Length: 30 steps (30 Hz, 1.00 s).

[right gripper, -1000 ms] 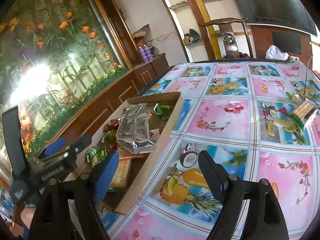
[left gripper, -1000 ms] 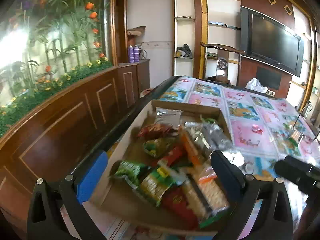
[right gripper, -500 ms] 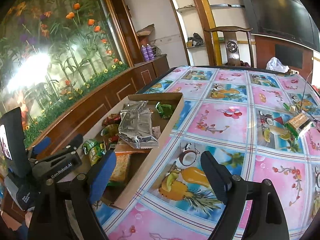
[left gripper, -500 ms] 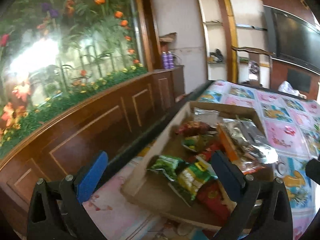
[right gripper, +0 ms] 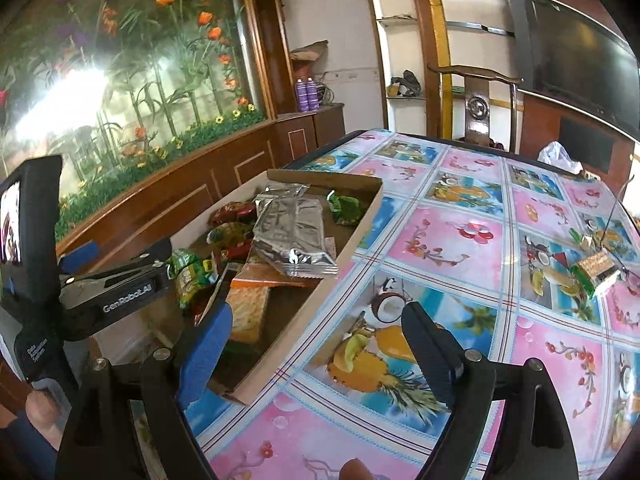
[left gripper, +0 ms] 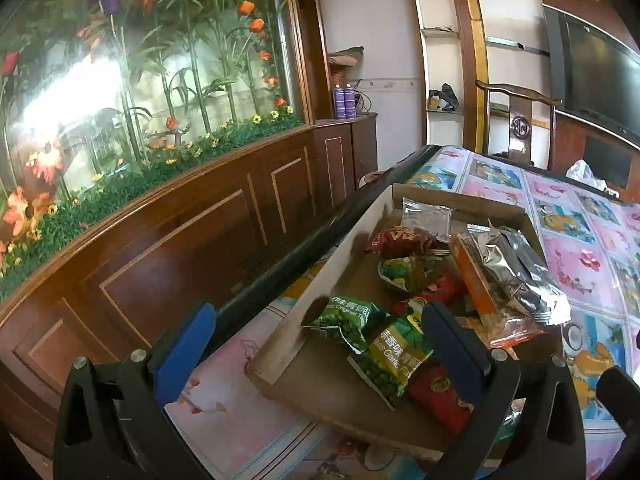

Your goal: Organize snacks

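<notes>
A shallow cardboard box (left gripper: 304,316) of snacks sits at the table's left edge. It holds silver foil packs (left gripper: 516,272), two green pea packets (left gripper: 348,320), red packets and an orange pack (left gripper: 476,284). My left gripper (left gripper: 316,332) is open over the box's near left corner and holds nothing. The right wrist view shows the same box (right gripper: 352,236) with the foil packs (right gripper: 292,232) on top. My right gripper (right gripper: 318,344) is open above the box's near right wall and the tablecloth, and it is empty. One small green-edged snack pack (right gripper: 596,272) lies alone at the far right.
A patterned pink and blue tablecloth (right gripper: 448,240) covers the table, with a dark rim (left gripper: 288,276) along its left side. A wooden cabinet (left gripper: 180,248) under a flower mural runs close on the left. A chair (right gripper: 476,108) and a white bag (right gripper: 558,156) stand at the far end.
The left wrist view has swung to the left, so the box now sits right of centre. The right gripper has rolled level and shifted slightly. Both stay open and empty.
</notes>
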Available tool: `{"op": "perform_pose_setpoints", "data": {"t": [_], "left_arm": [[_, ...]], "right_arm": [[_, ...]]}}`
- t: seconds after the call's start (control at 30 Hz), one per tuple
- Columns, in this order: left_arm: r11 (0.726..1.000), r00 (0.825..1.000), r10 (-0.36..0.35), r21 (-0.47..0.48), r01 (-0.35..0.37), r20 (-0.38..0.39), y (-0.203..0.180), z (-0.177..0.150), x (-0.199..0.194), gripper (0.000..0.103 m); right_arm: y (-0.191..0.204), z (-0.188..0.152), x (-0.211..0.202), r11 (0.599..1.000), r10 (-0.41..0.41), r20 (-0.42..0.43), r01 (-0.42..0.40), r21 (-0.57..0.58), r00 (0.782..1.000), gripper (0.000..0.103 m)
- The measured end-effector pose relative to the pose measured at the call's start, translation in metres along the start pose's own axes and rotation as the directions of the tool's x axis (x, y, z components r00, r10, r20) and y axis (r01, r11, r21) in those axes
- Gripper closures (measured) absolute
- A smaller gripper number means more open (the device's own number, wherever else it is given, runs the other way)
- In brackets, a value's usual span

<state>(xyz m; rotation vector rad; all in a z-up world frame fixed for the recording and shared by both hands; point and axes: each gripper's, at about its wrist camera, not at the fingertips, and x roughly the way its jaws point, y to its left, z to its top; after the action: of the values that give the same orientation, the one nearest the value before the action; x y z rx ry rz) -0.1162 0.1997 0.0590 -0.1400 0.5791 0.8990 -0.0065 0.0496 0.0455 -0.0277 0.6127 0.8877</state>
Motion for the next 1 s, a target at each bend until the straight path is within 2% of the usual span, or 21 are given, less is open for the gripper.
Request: {"op": "perform_pose_setpoints", "data": {"t": [1.0], "left_arm": [[1.000,1.000,0.000,0.011,0.000,-0.004,0.0012,-0.0020,-0.0002,0.000]], "right_arm": [[0.0041,-0.0013,-0.0018,1.000,-0.013,0.008,0.013,-0.026,1.000,0.013]]}}
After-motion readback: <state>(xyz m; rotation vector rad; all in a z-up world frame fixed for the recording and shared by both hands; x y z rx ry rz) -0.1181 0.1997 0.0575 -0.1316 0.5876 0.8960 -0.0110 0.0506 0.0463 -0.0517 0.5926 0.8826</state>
